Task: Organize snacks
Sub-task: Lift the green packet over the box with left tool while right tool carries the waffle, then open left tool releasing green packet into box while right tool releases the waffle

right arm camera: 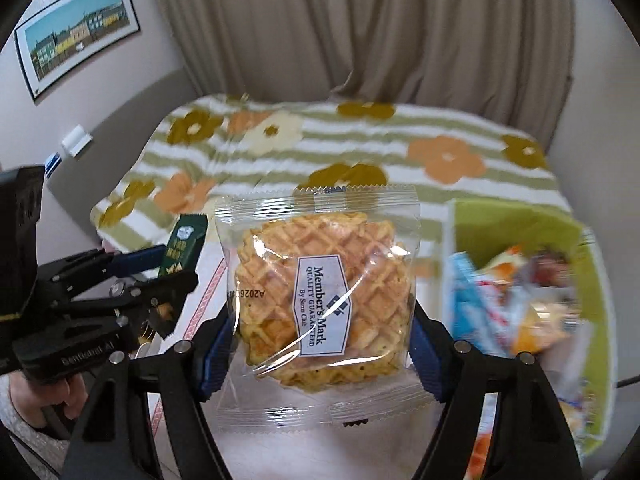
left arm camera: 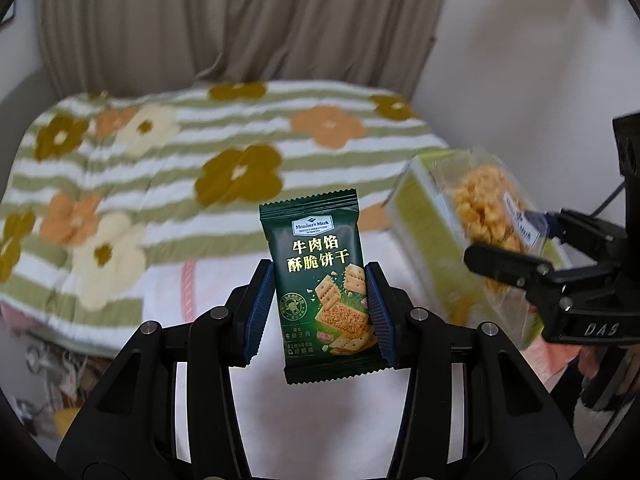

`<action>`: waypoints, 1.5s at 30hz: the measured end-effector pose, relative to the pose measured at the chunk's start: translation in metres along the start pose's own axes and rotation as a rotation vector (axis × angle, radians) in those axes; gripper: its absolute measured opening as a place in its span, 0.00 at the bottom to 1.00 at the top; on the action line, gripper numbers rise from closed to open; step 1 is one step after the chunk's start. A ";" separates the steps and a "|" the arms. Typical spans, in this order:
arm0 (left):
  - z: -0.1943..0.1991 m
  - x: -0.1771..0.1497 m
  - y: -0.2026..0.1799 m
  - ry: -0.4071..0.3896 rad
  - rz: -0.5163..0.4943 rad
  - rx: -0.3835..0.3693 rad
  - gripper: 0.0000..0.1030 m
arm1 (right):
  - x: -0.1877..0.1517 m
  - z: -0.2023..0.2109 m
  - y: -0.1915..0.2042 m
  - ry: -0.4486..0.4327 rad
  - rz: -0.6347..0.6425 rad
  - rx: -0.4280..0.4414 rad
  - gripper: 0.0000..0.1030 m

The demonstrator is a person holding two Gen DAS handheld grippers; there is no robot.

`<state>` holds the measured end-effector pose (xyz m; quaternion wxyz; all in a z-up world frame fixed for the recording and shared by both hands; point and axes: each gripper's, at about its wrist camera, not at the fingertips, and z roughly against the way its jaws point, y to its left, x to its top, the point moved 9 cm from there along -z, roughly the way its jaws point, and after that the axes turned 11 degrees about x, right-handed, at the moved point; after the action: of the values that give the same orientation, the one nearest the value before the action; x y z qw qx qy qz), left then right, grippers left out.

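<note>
My left gripper (left arm camera: 319, 280) is shut on a dark green cracker packet (left arm camera: 320, 248), which it holds upright in the air between its blue pads. My right gripper (right arm camera: 322, 320) is shut on a clear waffle packet (right arm camera: 320, 280), its pads pressing on both side edges. In the left wrist view the right gripper (left arm camera: 520, 268) hangs at the right with the waffle packet (left arm camera: 484, 208). The right wrist view shows the left gripper (right arm camera: 160, 268) at the left, carrying the green packet (right arm camera: 184, 248). A green box (right arm camera: 520, 220) with several blurred snack packets (right arm camera: 500, 312) stands to the right.
Below lies a bed with a green-striped flowered blanket (left arm camera: 240, 168) and a white cloth (left arm camera: 208, 288) on it. The green box (left arm camera: 416, 204) sits at the bed's right side. Brown curtains (right arm camera: 360, 28) hang behind, and a framed picture (right arm camera: 76, 32) is on the left wall. A hand (right arm camera: 36, 396) holds the left gripper.
</note>
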<state>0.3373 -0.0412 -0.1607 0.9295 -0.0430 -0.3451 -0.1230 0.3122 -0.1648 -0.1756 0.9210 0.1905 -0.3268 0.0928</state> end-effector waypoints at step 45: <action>-0.020 -0.009 -0.234 0.098 -0.028 0.043 0.96 | -0.059 0.123 -0.216 0.004 -0.191 0.034 0.70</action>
<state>0.2825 -0.2685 -0.1830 0.9442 -0.0119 -0.3022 -0.1304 0.2613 -0.4150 -0.1881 0.9230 0.2364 -0.3034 0.0104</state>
